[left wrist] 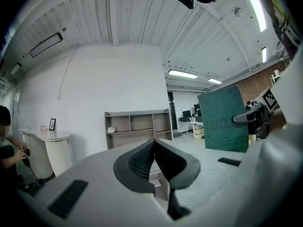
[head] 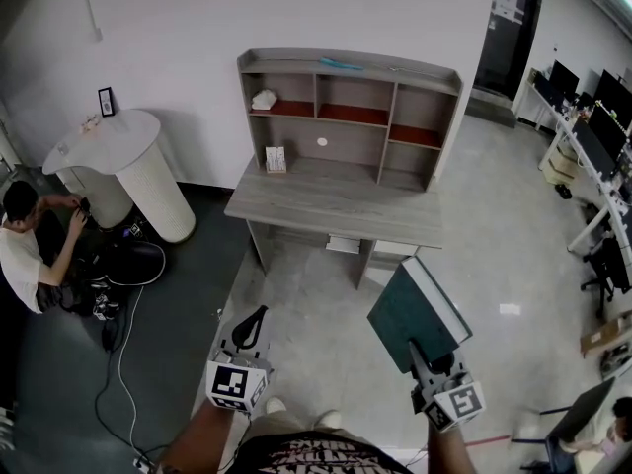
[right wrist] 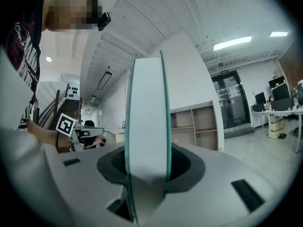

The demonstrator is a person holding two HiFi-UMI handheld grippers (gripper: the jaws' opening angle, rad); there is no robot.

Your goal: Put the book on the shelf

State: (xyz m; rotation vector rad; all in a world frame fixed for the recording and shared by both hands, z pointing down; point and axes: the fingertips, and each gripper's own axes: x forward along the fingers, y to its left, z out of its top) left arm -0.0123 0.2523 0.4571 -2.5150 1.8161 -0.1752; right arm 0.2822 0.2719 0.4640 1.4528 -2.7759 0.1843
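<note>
Early in the job: picked up, not yet shelved. Nearest, at lower right of the head view, clamped in the right tongs (head: pixel 425 359) by one end, the book (head: pixel 415 312). A stiff dark-green hardback with a flat matte cover, a thick block of pale pages and square corners, held clear of the floor (head: pixel 326 304), green cover toward frame left, page edge toward the right. Seen edge-on in the right gripper view, gripped from both sides on the covers.

At lower left, the left tongs (head: pixel 251 327), closed tip to tip on nothing. Ribbed dark rubber pads (left wrist: pixel 138 161) in a smooth grey plastic shell.

Between here and the furniture, bare polished grey floor. Farther off, at upper centre, a grey wood-grain table (head: pixel 336 203) carrying the shelf (head: pixel 348 117), made of boxy open compartments with reddish boards inside, several looking free.

Left to do, by the look of it: crossing the floor, raising the book to a free compartment, sliding it in, letting go.
</note>
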